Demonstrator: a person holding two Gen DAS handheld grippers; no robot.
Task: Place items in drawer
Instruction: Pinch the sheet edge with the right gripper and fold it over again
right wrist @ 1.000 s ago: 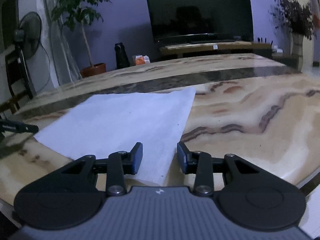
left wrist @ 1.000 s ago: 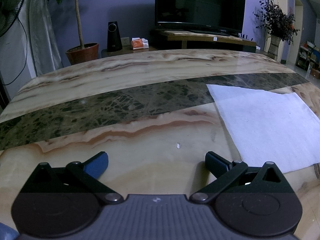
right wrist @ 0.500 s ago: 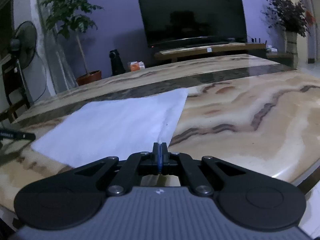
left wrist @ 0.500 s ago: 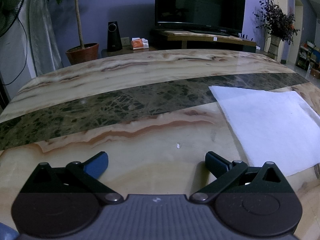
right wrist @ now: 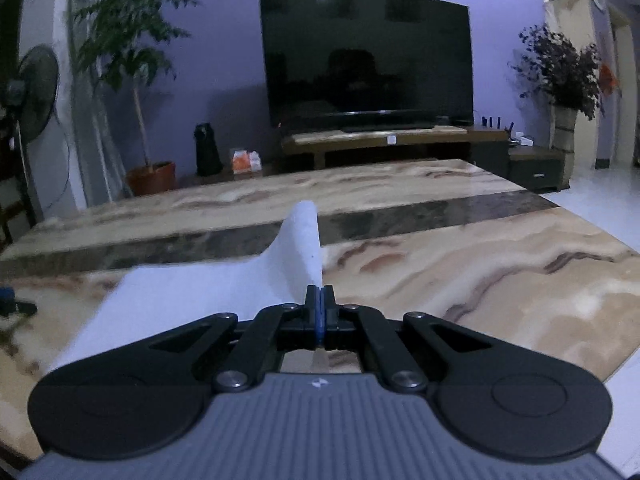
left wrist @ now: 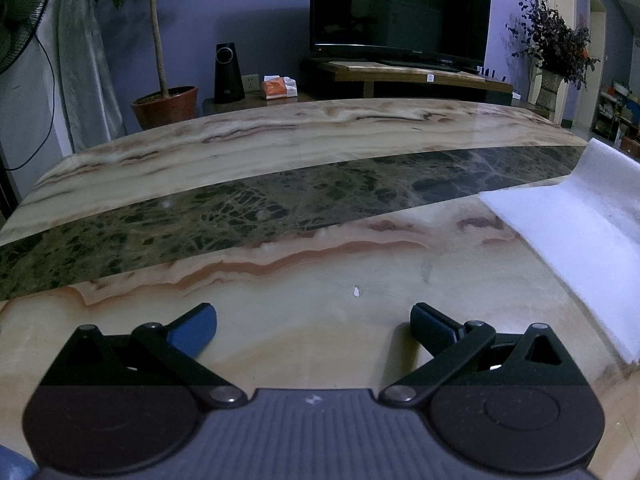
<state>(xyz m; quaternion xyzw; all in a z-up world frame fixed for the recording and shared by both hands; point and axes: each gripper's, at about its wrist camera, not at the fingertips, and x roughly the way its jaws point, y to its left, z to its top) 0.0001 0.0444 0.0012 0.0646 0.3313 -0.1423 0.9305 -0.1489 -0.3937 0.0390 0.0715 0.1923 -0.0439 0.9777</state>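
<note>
white sheet (right wrist: 296,264) edge now lifted, pinched by right hand-held gripper (right wrist: 319,312)

right gripper (right wrist: 320,312) jaws now pinched on white sheet (right wrist: 298,252), its edge lifted off table (right wrist: 480,280)

Dark television (right wrist: 366,60), potted tree (left wrist: 154,28), standing fan (right wrist: 34,88) — marble table (left wrist: 280,148), tissue box (left wrist: 279,87).
</note>
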